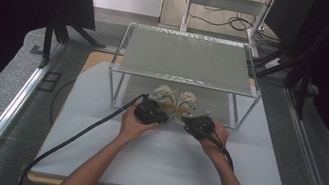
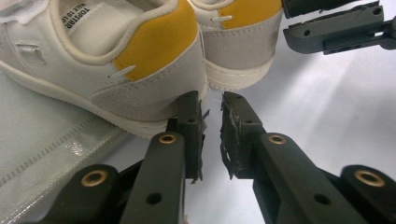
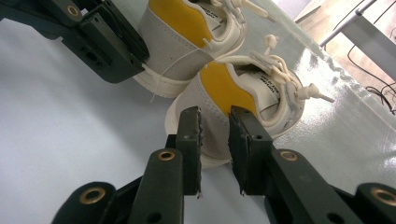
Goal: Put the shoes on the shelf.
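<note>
A pair of small white shoes with yellow heel patches stands side by side under the rack, heels toward me: left shoe (image 1: 164, 95) (image 2: 140, 60) (image 3: 182, 32), right shoe (image 1: 186, 101) (image 2: 238, 46) (image 3: 219, 88). My left gripper (image 1: 166, 117) (image 2: 212, 100) (image 3: 105, 42) sits by the left shoe's heel. Its jaws are shut to a thin slit with nothing between them, and the left jaw lies against the heel's side. My right gripper (image 1: 184, 119) (image 3: 214, 112) (image 2: 336, 28) points at the right shoe's heel. Its jaws are slightly apart and not pressing on the heel beyond them.
A metal-framed rack with a grey top shelf (image 1: 188, 58) stands over the shoes, its posts (image 1: 113, 89) to either side. A silvery mat (image 2: 42, 140) (image 3: 345, 126) lies under the rack. All of it rests on a pale board (image 1: 166, 159). Cables trail from both grippers.
</note>
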Demonstrator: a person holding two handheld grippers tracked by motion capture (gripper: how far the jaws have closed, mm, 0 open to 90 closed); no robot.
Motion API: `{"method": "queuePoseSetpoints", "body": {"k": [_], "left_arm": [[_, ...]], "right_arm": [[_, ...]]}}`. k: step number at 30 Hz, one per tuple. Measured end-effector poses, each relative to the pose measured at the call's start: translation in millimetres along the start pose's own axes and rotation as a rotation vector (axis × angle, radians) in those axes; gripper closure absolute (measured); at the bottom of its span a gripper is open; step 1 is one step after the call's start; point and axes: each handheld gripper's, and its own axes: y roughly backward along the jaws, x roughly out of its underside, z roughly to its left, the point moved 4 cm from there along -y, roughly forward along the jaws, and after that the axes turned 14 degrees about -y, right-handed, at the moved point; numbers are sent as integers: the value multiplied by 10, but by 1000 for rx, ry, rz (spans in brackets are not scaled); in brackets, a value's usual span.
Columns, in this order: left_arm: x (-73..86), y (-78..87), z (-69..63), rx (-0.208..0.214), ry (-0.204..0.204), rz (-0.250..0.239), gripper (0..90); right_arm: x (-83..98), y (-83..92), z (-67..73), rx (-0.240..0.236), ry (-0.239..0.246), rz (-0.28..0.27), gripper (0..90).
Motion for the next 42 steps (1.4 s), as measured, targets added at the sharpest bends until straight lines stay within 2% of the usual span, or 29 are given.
{"method": "queuePoseSetpoints", "body": {"k": [3,5,10,13,14,15,16,25,30,38,42], "left_arm": [[28,-7,-11,-4,-33,35,753],[33,-6,-15,-5,-44,39,745],[39,-19,-30,6,-38,38,727],[96,-91,-79,17,-48,71,720],[132,-132,-89,23,-66,93,708],[165,-188,-121,19,-59,94,704],[178,-187,-137,3,-78,76,698],[196,-184,-156,-8,-90,64,680],[198,-185,-164,-7,-93,61,671],[196,-179,-154,6,-87,65,656],[195,-159,-160,-13,-93,81,640]], "right_arm": [[0,-2,-3,-1,-2,-2,741],[-5,-4,-6,-4,-2,0,741],[-9,-9,-8,-18,-1,1,712],[-8,-25,-13,-34,1,-2,671],[-8,-29,-15,-38,-2,-3,664],[-6,-32,-13,-40,-4,-6,656],[-2,-34,-9,-39,-5,-11,647],[89,-50,48,-35,4,-83,542],[127,-55,45,-26,-12,-89,565],[118,-47,11,-34,-12,-86,613],[116,-45,8,-31,-10,-85,623]]}}
